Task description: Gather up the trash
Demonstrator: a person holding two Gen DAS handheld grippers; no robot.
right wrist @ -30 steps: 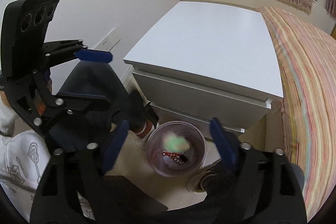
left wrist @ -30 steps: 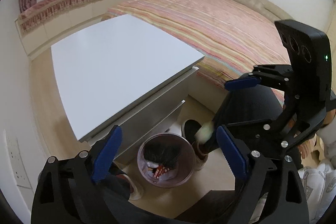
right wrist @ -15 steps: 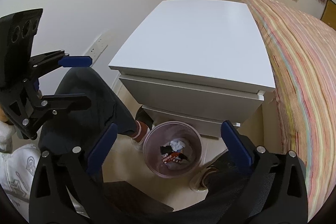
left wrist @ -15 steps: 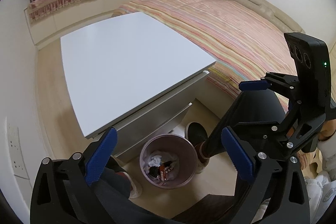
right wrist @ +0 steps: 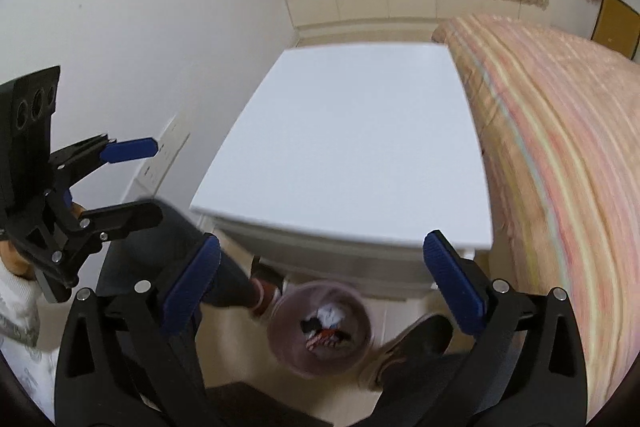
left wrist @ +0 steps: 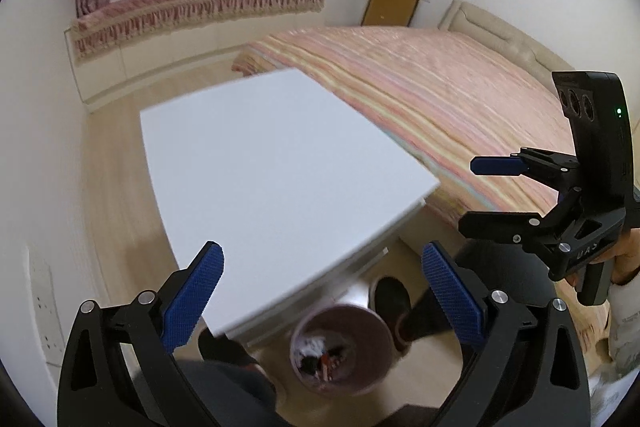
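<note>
A small pink trash bin [left wrist: 340,349] stands on the floor in front of the white nightstand [left wrist: 276,171]; it holds white crumpled paper and dark and red wrappers. It also shows in the right wrist view [right wrist: 320,327]. My left gripper [left wrist: 324,297] is open and empty, high above the bin. My right gripper [right wrist: 324,291] is open and empty too, above the bin and the nightstand's front edge [right wrist: 340,239]. Each gripper shows in the other's view, the right one [left wrist: 486,195] at the right, the left one [right wrist: 140,183] at the left.
A bed with a striped pink cover [left wrist: 432,87] lies right of the nightstand. A white wall with sockets [right wrist: 168,143] is on the left. The person's legs and shoes [left wrist: 390,301] stand beside the bin. A window seat with a pink fringe [left wrist: 200,3] runs along the far wall.
A pale piece of trash that was falling from my right gripper one second ago now lies in the bin. Both grippers have risen and tilted up, showing more of the room.
</note>
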